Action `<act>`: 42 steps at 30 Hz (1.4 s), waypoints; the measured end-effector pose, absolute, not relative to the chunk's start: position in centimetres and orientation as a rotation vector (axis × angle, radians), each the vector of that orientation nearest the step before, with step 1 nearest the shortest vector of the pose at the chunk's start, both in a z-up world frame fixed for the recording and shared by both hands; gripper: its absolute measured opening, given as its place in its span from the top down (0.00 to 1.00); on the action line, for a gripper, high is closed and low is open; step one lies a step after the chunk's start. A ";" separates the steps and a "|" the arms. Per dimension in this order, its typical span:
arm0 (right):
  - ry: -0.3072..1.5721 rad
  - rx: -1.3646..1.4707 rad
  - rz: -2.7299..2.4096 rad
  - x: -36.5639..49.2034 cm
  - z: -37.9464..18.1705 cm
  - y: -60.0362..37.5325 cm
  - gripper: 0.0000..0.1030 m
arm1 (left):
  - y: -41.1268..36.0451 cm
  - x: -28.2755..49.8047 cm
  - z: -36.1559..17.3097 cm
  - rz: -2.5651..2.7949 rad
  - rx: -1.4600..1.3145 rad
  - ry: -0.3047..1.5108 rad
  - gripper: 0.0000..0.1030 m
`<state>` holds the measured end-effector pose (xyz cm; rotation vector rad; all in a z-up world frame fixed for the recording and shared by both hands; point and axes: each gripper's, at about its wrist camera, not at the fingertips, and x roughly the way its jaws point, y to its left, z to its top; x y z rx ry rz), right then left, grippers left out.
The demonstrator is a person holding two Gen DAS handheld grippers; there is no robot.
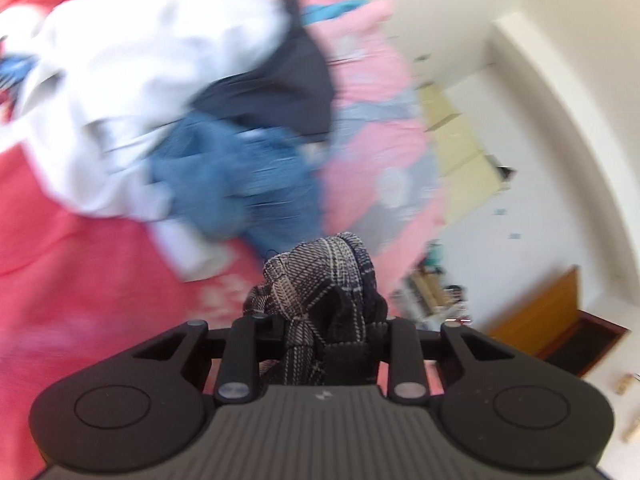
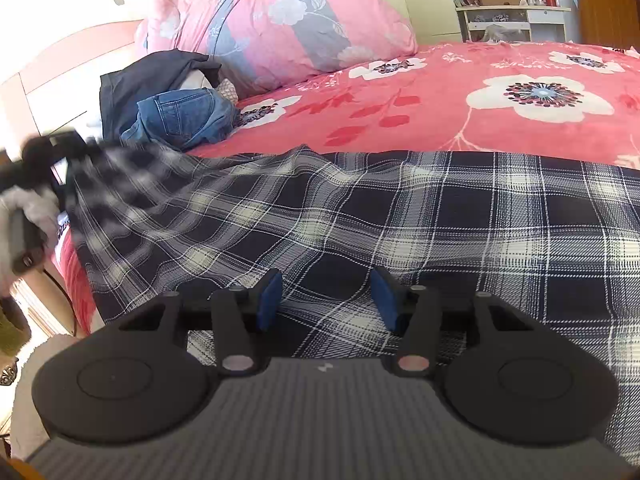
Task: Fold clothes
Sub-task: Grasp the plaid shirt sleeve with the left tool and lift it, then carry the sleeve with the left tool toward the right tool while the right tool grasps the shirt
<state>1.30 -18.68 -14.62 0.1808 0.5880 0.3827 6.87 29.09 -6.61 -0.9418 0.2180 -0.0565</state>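
Red floral bedding [image 1: 60,280] fills the left wrist view, badly blurred. On it lies a heap of clothes: a white garment [image 1: 132,92], blue jeans [image 1: 240,184] and a dark garment [image 1: 280,88], with a pink-and-grey pillow [image 1: 376,120] beside them. The left gripper [image 1: 324,320] is closed tight on a bunched fold of the plaid garment [image 1: 320,280], which hides the pads. A wooden door [image 1: 540,312] and pale cupboards [image 1: 460,140] show to the right.

In the right wrist view, the plaid garment [image 2: 400,216] lies spread across the near edge of the bed, its left corner lifted toward the blurred left gripper [image 2: 48,156]. The right gripper [image 2: 326,300] hovers just above the cloth, blue pads [image 2: 269,300] wide apart, holding nothing. Behind, the jeans [image 2: 184,118] and dark garment [image 2: 140,76] rest against the pillow [image 2: 288,20]. A white shelf [image 2: 516,20] at the far wall holds bottles and a cardboard box; smaller contents cannot be told.
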 end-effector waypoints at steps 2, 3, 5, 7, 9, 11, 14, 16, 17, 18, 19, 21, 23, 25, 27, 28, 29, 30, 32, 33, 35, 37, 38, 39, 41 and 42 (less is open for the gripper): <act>0.584 0.179 0.383 1.3 -14.7 -18.7 0.53 | 27.5 6.5 -4.3 -0.116 -0.911 0.177 0.73; 0.581 0.177 0.382 1.2 -14.7 -18.6 0.53 | 26.5 6.3 -3.2 -0.146 -0.896 0.159 0.73; 0.575 0.173 0.380 1.1 -14.7 -18.6 0.53 | 24.3 6.0 -1.0 -0.207 -0.866 0.131 0.73; 0.569 0.169 0.378 1.0 -14.7 -18.5 0.53 | 22.0 5.6 1.1 -0.267 -0.837 0.104 0.73; 0.564 0.163 0.378 0.9 -14.8 -18.5 0.53 | 19.4 5.1 2.9 -0.326 -0.814 0.081 0.73; 0.556 0.159 0.382 0.8 -14.8 -18.5 0.53 | 16.6 4.7 4.3 -0.383 -0.795 0.066 0.73; 0.546 0.183 0.391 0.6 -14.7 -19.1 0.52 | 12.3 4.4 5.9 -0.457 -0.772 0.075 0.73; 0.541 0.220 0.398 0.3 -14.5 -20.1 0.52 | 9.2 4.2 6.2 -0.500 -0.749 0.092 0.73; 0.538 0.238 0.402 0.2 -14.4 -20.5 0.52 | 7.7 4.0 6.2 -0.521 -0.738 0.104 0.73; 0.532 0.259 0.399 0.0 -14.3 -21.2 0.52 | 6.1 3.9 6.1 -0.543 -0.727 0.118 0.73; 0.522 0.285 0.384 -0.4 -14.0 -22.3 0.52 | 4.4 3.9 5.9 -0.565 -0.714 0.136 0.73; 0.496 0.352 0.338 -1.5 -13.4 -25.3 0.52 | 0.8 3.4 5.1 -0.616 -0.672 0.176 0.73; 0.467 0.443 0.288 -3.1 -13.0 -29.0 0.52 | -2.9 2.8 3.6 -0.662 -0.606 0.218 0.73; 0.442 0.538 0.239 -4.9 -12.8 -32.6 0.52 | -6.5 1.7 1.4 -0.706 -0.512 0.261 0.73; 0.432 0.631 0.208 -6.8 -13.4 -35.5 0.51 | -10.0 0.2 -1.6 -0.739 -0.361 0.304 0.71; 0.428 0.678 0.192 -7.7 -13.8 -37.0 0.51 | -11.7 -0.5 -3.5 -0.754 -0.275 0.338 0.70; 0.423 0.724 0.176 -8.6 -14.1 -38.4 0.51 | -13.3 -1.2 -5.5 -0.773 -0.195 0.382 0.68; 0.417 0.770 0.159 -9.6 -14.5 -39.8 0.51 | -14.7 -1.7 -7.5 -0.801 -0.130 0.448 0.65; 0.406 0.862 0.126 -11.4 -15.1 -42.7 0.51 | -16.6 -2.5 -11.1 -0.842 -0.036 0.563 0.62; 0.400 0.908 0.110 -12.3 -15.5 -44.2 0.51 | -17.1 -3.3 -11.9 -0.844 -0.001 0.562 0.59; 0.389 0.992 0.119 -13.2 -16.0 -45.8 0.50 | -17.5 -4.8 -12.1 -0.847 0.058 0.499 0.44; 0.386 1.050 0.154 -13.1 -16.1 -46.6 0.43 | -17.8 -5.8 -11.8 -0.872 0.099 0.475 0.37; 0.392 1.057 0.173 -12.8 -16.0 -46.9 0.37 | -17.8 -6.0 -11.6 -0.888 0.113 0.473 0.36; 0.401 1.054 0.189 -12.5 -15.8 -46.9 0.33 | -17.7 -6.2 -11.3 -0.902 0.125 0.475 0.35; 0.420 1.036 0.227 -11.9 -15.4 -46.7 0.27 | -17.0 -6.6 -10.5 -0.939 0.120 0.488 0.34; 0.434 1.025 0.248 -11.5 -15.1 -46.5 0.20 | -16.6 -6.8 -9.9 -0.961 0.107 0.496 0.33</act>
